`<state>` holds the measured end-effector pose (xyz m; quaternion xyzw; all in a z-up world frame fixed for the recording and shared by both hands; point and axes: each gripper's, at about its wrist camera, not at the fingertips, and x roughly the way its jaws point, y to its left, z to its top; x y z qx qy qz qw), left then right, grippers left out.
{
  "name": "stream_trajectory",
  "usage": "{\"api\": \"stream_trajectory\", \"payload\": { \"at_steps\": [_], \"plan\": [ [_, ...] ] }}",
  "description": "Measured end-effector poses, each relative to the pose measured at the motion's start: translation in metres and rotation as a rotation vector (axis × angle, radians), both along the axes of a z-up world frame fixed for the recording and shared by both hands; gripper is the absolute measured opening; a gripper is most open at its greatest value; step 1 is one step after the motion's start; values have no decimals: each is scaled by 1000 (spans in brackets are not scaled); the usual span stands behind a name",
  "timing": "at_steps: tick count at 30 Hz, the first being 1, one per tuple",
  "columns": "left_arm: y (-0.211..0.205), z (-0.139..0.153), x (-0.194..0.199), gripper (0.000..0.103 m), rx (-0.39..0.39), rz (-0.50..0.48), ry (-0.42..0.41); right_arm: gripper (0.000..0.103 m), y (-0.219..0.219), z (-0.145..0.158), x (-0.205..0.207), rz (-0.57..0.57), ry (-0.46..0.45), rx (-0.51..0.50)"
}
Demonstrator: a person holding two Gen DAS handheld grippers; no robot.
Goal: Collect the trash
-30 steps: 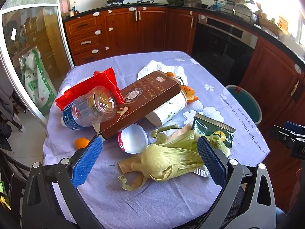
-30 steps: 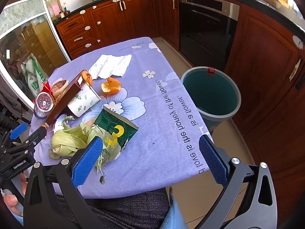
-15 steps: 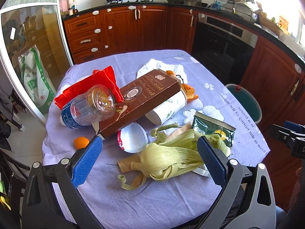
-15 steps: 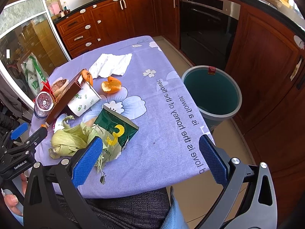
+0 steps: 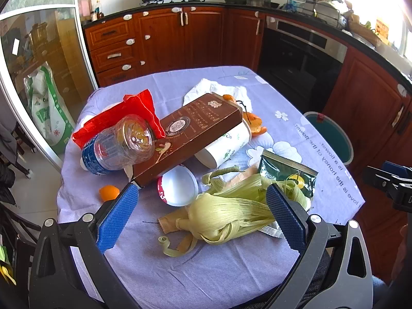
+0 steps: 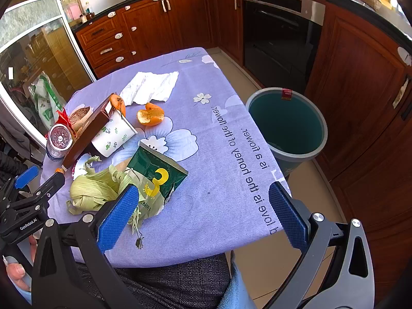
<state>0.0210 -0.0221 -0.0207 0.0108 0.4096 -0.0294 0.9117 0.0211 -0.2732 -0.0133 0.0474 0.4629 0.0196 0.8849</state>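
Observation:
Trash lies on a table with a lilac cloth point(image 5: 206, 262): corn husks point(image 5: 229, 213), a green snack bag point(image 5: 288, 177), a brown box point(image 5: 190, 134), a clear bottle point(image 5: 118, 146), a red wrapper point(image 5: 123, 116), a paper cup point(image 5: 224, 146), a white lid point(image 5: 177, 185), orange peel point(image 6: 150, 116) and a white tissue point(image 6: 152, 86). My left gripper point(image 5: 203, 216) is open and empty above the husks. My right gripper point(image 6: 203, 213) is open and empty over the table's near right edge. A teal bin point(image 6: 288, 123) stands on the floor to the right.
Wooden cabinets point(image 5: 159, 41) and an oven point(image 5: 298, 59) ring the table. A small orange point(image 5: 109, 192) lies near the left edge. A glass door point(image 5: 38, 72) stands to the left. My lap point(image 6: 164, 283) is at the near edge.
The left gripper has eased slightly forward toward the husks. The right gripper has barely moved.

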Motion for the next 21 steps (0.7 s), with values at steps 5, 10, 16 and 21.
{"api": "stream_trajectory", "payload": {
  "at_steps": [5,10,16,21],
  "plan": [
    [1,-1,1,99,-5,-6,8,97,1,0,0,2,1,3],
    [1,-3,1,99,-8,-12,14,97,2,0,0,4,3,3],
    [5,-5,2,99,-17,-40,4,97,2,0,1,31,-21,20],
    [10,-18,5,99,-45,-117,42,97,0,-7,6,47,-14,26]
  ]
}}
